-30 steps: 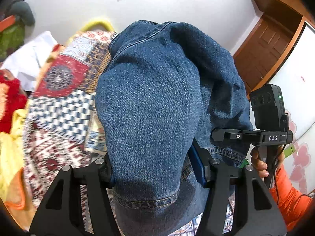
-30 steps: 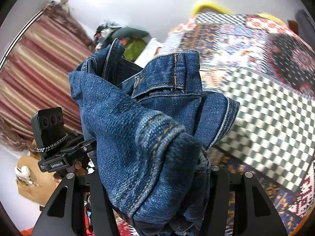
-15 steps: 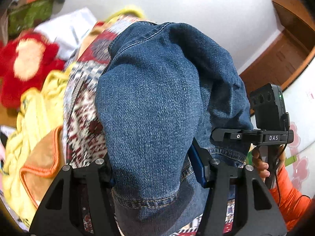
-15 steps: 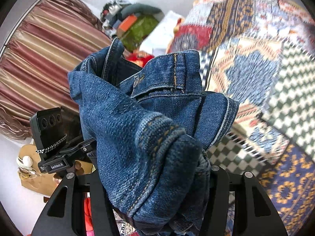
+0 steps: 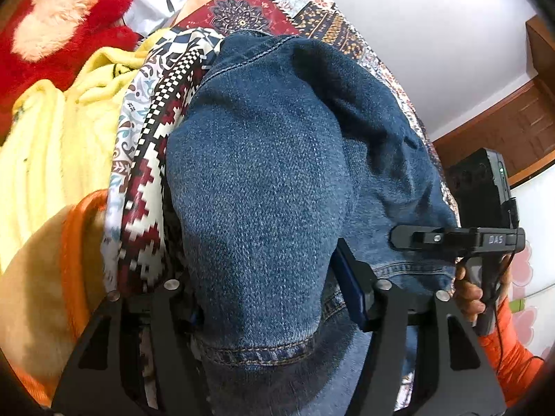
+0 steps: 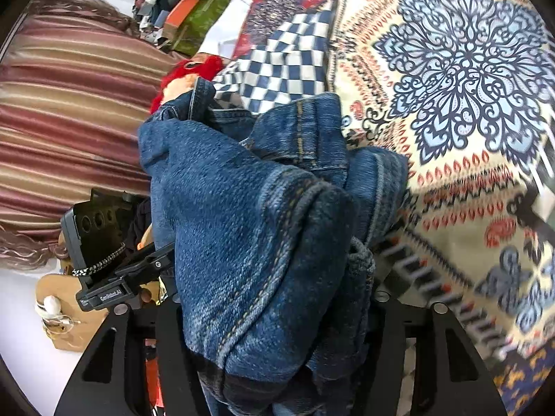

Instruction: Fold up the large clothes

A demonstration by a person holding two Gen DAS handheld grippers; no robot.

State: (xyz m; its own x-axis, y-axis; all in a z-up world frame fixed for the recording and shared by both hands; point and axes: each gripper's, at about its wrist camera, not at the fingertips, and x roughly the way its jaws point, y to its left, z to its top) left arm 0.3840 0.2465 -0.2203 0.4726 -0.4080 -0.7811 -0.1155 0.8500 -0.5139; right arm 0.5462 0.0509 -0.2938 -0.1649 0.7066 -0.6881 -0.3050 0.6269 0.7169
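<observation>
A bundle of blue denim jeans (image 5: pixel 263 173) fills the left wrist view, its stitched hem hanging between the fingers of my left gripper (image 5: pixel 274 298). The pads still touch the denim while the jaws are opening. In the right wrist view another thick fold of the same jeans (image 6: pixel 242 225) sits in my right gripper (image 6: pixel 274 308), whose jaws are also opening with the cloth still between them. Both bundles hang low over a patterned patchwork bedspread (image 6: pixel 451 69). The fingertips are hidden under the cloth.
A red plush toy (image 5: pixel 59 24), a yellow blanket (image 5: pixel 52 131) and orange cloth (image 5: pixel 34 277) lie left of the bedspread (image 5: pixel 145 208). A hand (image 5: pixel 468 294) in an orange sleeve holds the other gripper. A striped curtain (image 6: pixel 69 104) and cluttered pile (image 6: pixel 187 3) stand beyond.
Both grippers have sunk and tipped down with the jeans, so the bedspread now fills the background much closer. The fingers stand slightly wider apart than before.
</observation>
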